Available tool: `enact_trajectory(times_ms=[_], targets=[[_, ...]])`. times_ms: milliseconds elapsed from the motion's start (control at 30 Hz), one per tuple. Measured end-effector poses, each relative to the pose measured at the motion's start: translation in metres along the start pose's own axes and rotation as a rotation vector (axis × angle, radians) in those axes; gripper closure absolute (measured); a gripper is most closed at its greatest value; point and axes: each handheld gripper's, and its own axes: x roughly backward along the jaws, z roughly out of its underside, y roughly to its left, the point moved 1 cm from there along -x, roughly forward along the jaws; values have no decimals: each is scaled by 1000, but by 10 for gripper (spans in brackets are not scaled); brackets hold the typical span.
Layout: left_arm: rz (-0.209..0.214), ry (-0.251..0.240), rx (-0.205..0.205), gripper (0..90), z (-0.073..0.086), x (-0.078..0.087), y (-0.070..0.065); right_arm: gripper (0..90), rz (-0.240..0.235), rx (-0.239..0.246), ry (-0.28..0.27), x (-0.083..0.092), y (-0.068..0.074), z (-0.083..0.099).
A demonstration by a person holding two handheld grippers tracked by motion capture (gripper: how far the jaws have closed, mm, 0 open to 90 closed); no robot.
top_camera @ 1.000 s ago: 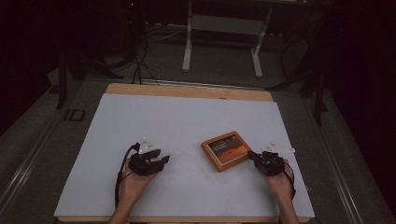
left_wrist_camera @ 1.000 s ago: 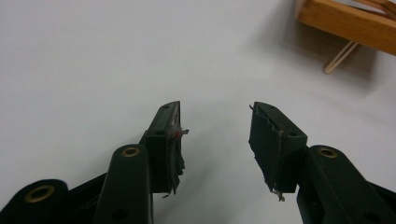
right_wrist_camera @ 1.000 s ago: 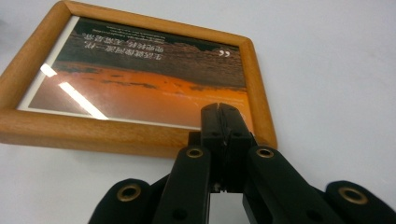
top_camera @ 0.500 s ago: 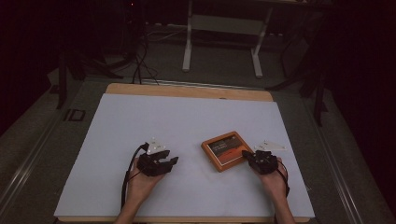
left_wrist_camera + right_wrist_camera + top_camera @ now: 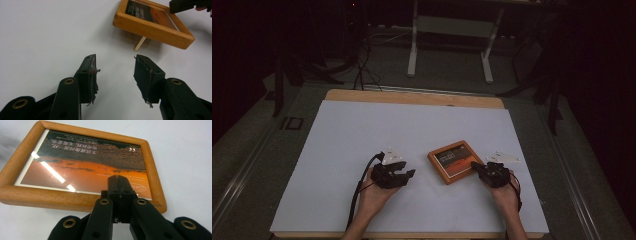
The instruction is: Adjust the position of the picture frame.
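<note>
A wooden picture frame [image 5: 455,161] with an orange and black print lies on the white table sheet [image 5: 362,130], right of centre. In the left gripper view the frame [image 5: 152,25] rests slightly raised on a small wooden peg [image 5: 139,43]. My left gripper [image 5: 409,172] is left of the frame and apart from it, its jaws open with nothing between them [image 5: 115,67]. My right gripper [image 5: 475,166] is shut, its closed tips lying over the frame's near right edge [image 5: 118,180]. The print [image 5: 82,160] reads upside down there.
The sheet covers a wooden table whose far edge [image 5: 412,97] shows bare. Beyond it stand a white metal stand [image 5: 449,25] and dark cables [image 5: 362,65] on the floor. The left and far parts of the sheet are bare.
My left gripper has slid to the right, closer to the frame. The right gripper stays on the frame's edge, and the frame has not moved.
</note>
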Motion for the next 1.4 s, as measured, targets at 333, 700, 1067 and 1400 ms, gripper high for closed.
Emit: enact_trajectory(times_ms=[333, 700, 1067, 1400], targets=[[71, -6, 46, 507, -20, -25, -8, 900, -1, -1, -1, -1, -1, 0], [134, 22, 105, 381, -33, -50, -9, 900, -8, 10, 5, 0, 0, 2], [211, 27, 149, 406, -38, -62, -9, 900, -21, 35, 26, -1, 6, 6], [257, 78, 144, 487, -40, -77, -19, 900, -34, 50, 50, 1, 7, 10]])
